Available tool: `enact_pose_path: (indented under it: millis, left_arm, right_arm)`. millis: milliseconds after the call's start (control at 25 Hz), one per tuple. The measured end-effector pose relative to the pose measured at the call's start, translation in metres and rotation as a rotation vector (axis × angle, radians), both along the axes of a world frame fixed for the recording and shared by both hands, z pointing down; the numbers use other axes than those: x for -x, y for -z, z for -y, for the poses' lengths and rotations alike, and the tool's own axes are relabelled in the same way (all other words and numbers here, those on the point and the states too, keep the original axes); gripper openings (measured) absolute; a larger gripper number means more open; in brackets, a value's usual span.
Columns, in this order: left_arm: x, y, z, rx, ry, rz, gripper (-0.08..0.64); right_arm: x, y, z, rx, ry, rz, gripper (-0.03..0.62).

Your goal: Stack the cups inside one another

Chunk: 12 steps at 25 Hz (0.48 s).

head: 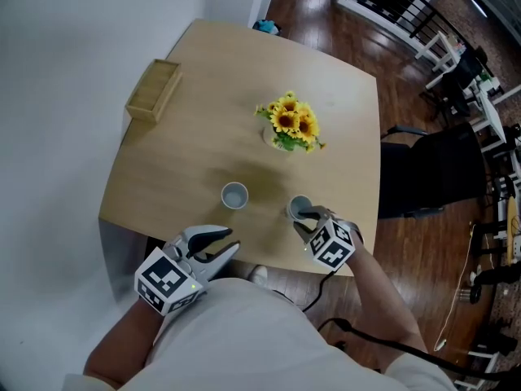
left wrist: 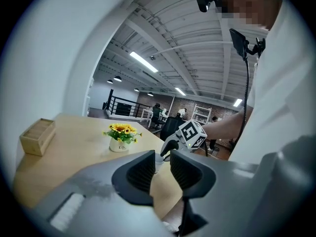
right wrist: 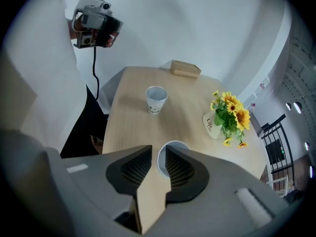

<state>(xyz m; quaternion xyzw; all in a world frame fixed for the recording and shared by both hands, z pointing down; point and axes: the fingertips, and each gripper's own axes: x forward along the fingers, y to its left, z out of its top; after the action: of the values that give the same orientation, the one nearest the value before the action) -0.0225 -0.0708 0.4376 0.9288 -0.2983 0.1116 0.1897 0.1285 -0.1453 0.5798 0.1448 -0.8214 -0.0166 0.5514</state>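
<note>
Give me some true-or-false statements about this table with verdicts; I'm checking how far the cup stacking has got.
1. The left cup and the right cup stand apart on the table, unstacked. True.
2. The left gripper grips a cup. False: its jaws are apart with nothing between them, short of both cups.
3. The sunflower pot lies on its side. False: it stands upright.
4. The right gripper is at the right cup, jaws apart. True.
5. The wooden box sits beside the right cup. False: it is near the table's far left edge.
</note>
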Motion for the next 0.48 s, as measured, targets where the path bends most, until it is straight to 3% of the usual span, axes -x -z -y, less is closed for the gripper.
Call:
enact_pose_path:
  millis: [120, 200, 480]
  left_arm:
    - [0.000, -0.001, -0.002, -0.036, -0.015, 0.014, 0.077]
    - [0.000, 0.005, -0.004, -0.033, -0.005, -0.017, 0.077]
    - [0.019, 0.008, -0.014, -0.045, -0.011, -0.017, 0.105]
  right_arm:
    - [0.011, 0.012, -0.003, -0.022, 0.005, 0.024, 0.094]
    - [0.025, 0.021, -0.008, -0.034, 0.017, 0.048, 0.094]
    - [0.099, 0.019, -0.018, -0.063, 0.125, 0.072, 0.094]
